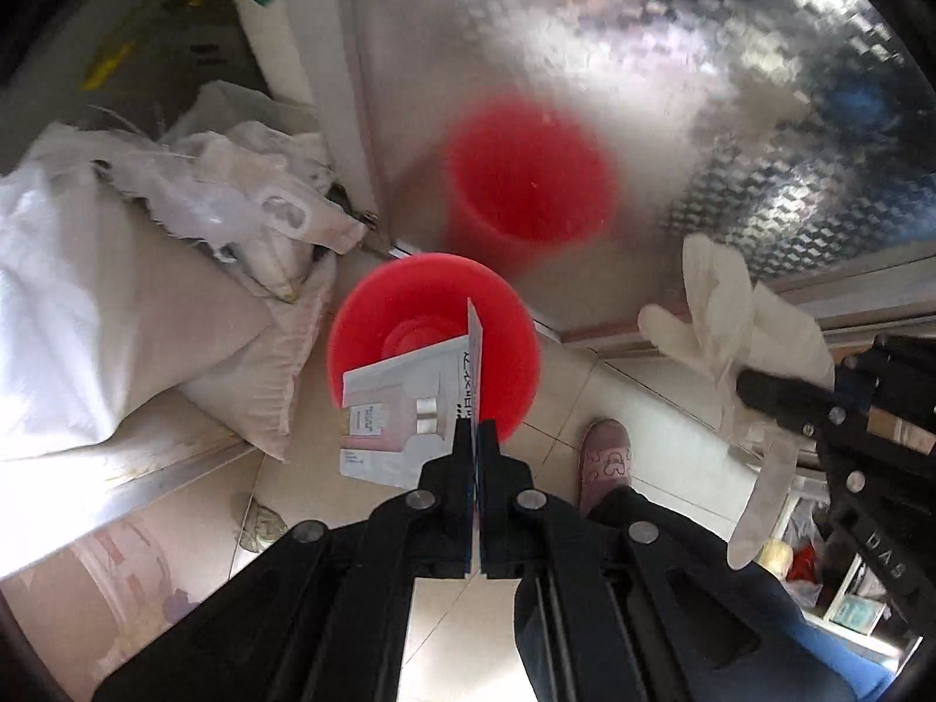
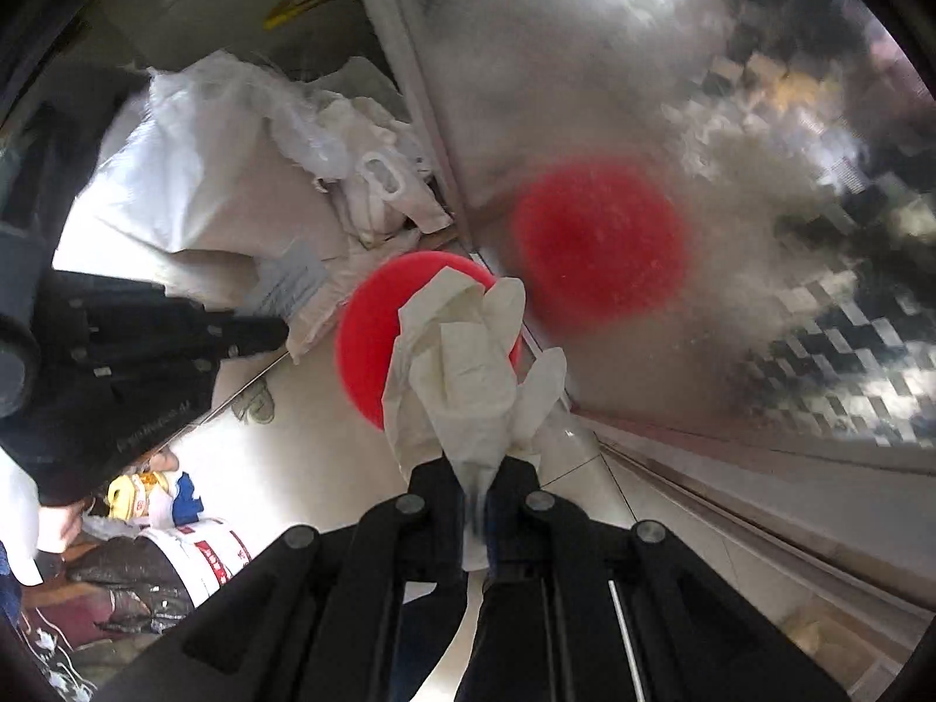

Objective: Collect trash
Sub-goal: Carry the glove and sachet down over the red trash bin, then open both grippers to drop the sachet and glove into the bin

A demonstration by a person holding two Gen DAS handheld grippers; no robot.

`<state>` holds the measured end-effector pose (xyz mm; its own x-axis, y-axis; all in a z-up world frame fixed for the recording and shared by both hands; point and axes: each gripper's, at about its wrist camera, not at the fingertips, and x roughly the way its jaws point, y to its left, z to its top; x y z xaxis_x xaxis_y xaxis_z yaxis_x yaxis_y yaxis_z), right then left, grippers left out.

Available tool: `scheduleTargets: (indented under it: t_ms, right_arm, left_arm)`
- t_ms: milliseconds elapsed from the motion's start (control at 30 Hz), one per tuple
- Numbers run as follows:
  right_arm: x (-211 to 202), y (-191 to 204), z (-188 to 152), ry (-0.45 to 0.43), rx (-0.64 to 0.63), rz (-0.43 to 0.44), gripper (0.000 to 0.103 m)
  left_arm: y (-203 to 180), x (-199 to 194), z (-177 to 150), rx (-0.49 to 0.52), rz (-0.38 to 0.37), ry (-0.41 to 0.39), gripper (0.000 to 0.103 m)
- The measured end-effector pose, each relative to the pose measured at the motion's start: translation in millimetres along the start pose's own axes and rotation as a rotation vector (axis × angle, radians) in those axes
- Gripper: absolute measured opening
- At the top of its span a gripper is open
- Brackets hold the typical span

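A red bin (image 1: 380, 322) stands on the tiled floor against a shiny metal door, directly below both grippers. My left gripper (image 1: 475, 430) points down and is shut on a flat white and pink packet (image 1: 403, 415) that hangs over the bin's mouth. In the right wrist view my right gripper (image 2: 475, 471) is shut on a crumpled white glove (image 2: 462, 362), which covers much of the bin (image 2: 368, 339). The same glove (image 1: 725, 316) and the right gripper (image 1: 754, 389) show at the right of the left wrist view. The left gripper (image 2: 275, 333) appears at the left of the right wrist view.
White sacks and crumpled plastic bags (image 1: 117, 269) lie left of the bin. The metal door (image 1: 585, 29) mirrors the bin as a red blur. A person's pink shoe (image 1: 605, 462) stands on the floor tiles (image 1: 351, 485). A white bucket (image 2: 199, 561) and clutter sit at the lower left.
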<state>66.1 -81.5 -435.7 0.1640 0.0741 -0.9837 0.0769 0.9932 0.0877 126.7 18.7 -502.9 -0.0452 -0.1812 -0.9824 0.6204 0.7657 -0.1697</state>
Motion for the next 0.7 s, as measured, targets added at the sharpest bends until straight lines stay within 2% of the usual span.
scheduleTargets:
  t_ms: [133,233,300,467,500,700]
  right_arm:
    - [3.2,-3.3,3.1,0.001,0.009,-0.006,0.005]
    - [-1.1,-5.1,1.4,0.002,0.013,-0.002,0.005]
    - [0.5,-8.2,-0.2,0.006,0.01,0.003,0.005]
    - [4.8,-6.4,4.7,0.02,0.008,0.012,0.005]
    - [5.6,-5.0,5.8,0.022,0.002,0.012,0.005]
    - [9.9,5.3,10.9,0.034,-0.077,0.03,0.005]
  left_arm:
    - [-0.4,9.5,4.2,0.018,0.018,0.019,0.002]
    - [4.2,11.2,5.7,0.003,-0.011,0.023,0.003]
    - [7.9,10.9,6.2,-0.013,-0.003,0.02,0.009]
    - [12.9,5.0,2.0,-0.025,0.017,0.0,0.032]
    - [15.1,4.1,0.8,-0.03,0.02,-0.004,0.033]
    - [33.2,-1.8,-12.6,-0.09,0.04,-0.015,0.057]
